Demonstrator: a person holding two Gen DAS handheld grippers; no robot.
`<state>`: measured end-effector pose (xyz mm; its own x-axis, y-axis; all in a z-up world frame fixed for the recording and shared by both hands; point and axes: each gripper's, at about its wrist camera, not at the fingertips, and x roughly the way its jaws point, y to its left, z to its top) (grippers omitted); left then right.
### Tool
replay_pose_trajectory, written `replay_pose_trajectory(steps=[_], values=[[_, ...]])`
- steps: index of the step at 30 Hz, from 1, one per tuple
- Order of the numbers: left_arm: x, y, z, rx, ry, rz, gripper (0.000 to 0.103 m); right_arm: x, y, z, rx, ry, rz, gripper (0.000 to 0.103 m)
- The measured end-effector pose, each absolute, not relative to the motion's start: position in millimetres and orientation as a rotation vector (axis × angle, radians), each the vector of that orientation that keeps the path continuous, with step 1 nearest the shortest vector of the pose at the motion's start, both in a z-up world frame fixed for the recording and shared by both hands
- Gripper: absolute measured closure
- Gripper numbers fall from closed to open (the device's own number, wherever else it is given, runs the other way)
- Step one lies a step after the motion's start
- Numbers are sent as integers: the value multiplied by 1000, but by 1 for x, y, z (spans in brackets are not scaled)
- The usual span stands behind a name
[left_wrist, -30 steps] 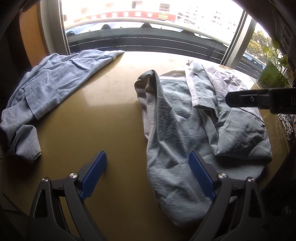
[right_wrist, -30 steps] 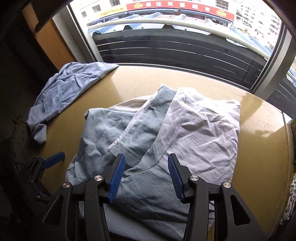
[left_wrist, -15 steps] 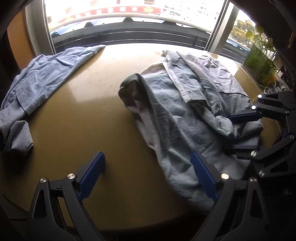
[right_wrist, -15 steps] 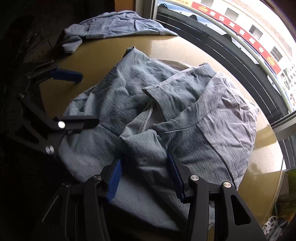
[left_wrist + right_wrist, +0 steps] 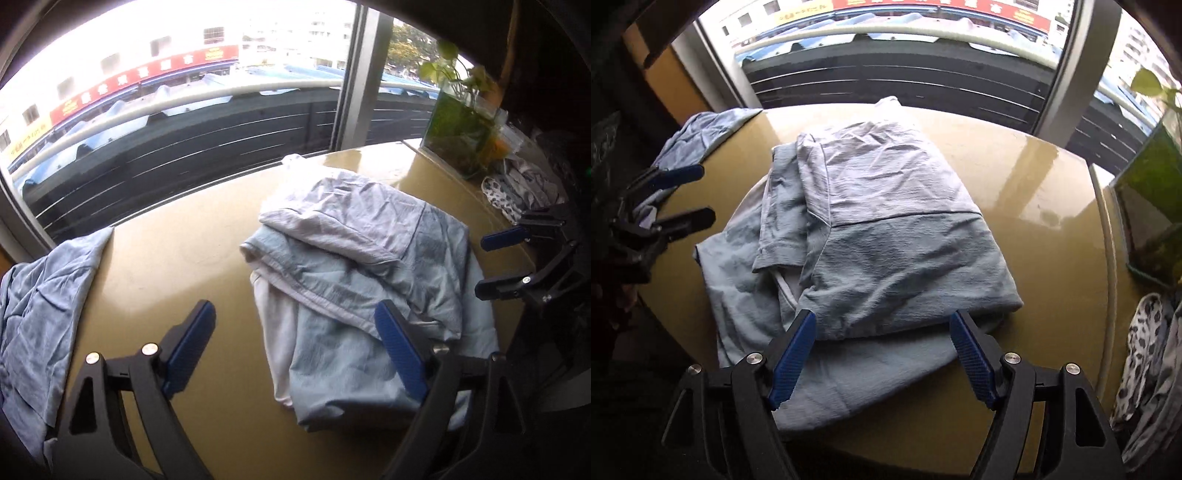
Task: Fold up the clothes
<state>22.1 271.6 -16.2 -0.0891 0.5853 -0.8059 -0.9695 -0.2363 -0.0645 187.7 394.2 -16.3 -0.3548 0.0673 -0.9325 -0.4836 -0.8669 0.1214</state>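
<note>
both grippers, left gripper (image 5: 295,350) and right gripper (image 5: 882,354), gape wide and empty over the soft, floppy light blue shirt (image 5: 886,236), so i'd pinch its near hem at frame bottom.

Daylight pours in through the window (image 5: 184,122), blown out white at the top of both views. The glossy table (image 5: 1034,192) throws back pale glare. Frame corners fall to black, straight lines bow under fisheye distortion, and fine detail is soft.
</note>
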Motion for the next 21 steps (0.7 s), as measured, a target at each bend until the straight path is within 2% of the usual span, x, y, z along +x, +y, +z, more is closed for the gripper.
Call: replay_pose_trajectory(steps=[4,6,8,9,10,14,17,18,19,21], values=[[41,269,-47,-924,701,1539,18,186,386,-41,-1579,532,2251,28],[51,260,-58,-921,724,1562,12,180,384,-53,-1626,423,2252,28],[57,251,-60,-945,693,1605,11,174,384,-55,-1633,278,2318,16],[59,249,-60,-963,686,1634,10,171,390,-58,-1653,270,2328,11],[64,246,-60,-973,672,1666,9,167,399,-60,-1672,288,2332,1],[88,238,-61,-1007,614,1757,8,141,424,-57,-1722,230,2383,0],[112,246,-61,-967,685,1735,6,114,428,-52,-1725,71,2392,0],[114,248,-60,-961,700,1731,7,108,427,-50,-1742,36,2387,0],[108,246,-57,-989,682,1732,13,104,424,-48,-1771,2,2369,0],[87,235,-50,-1080,595,1738,17,104,411,-35,-1771,-131,2347,0]])
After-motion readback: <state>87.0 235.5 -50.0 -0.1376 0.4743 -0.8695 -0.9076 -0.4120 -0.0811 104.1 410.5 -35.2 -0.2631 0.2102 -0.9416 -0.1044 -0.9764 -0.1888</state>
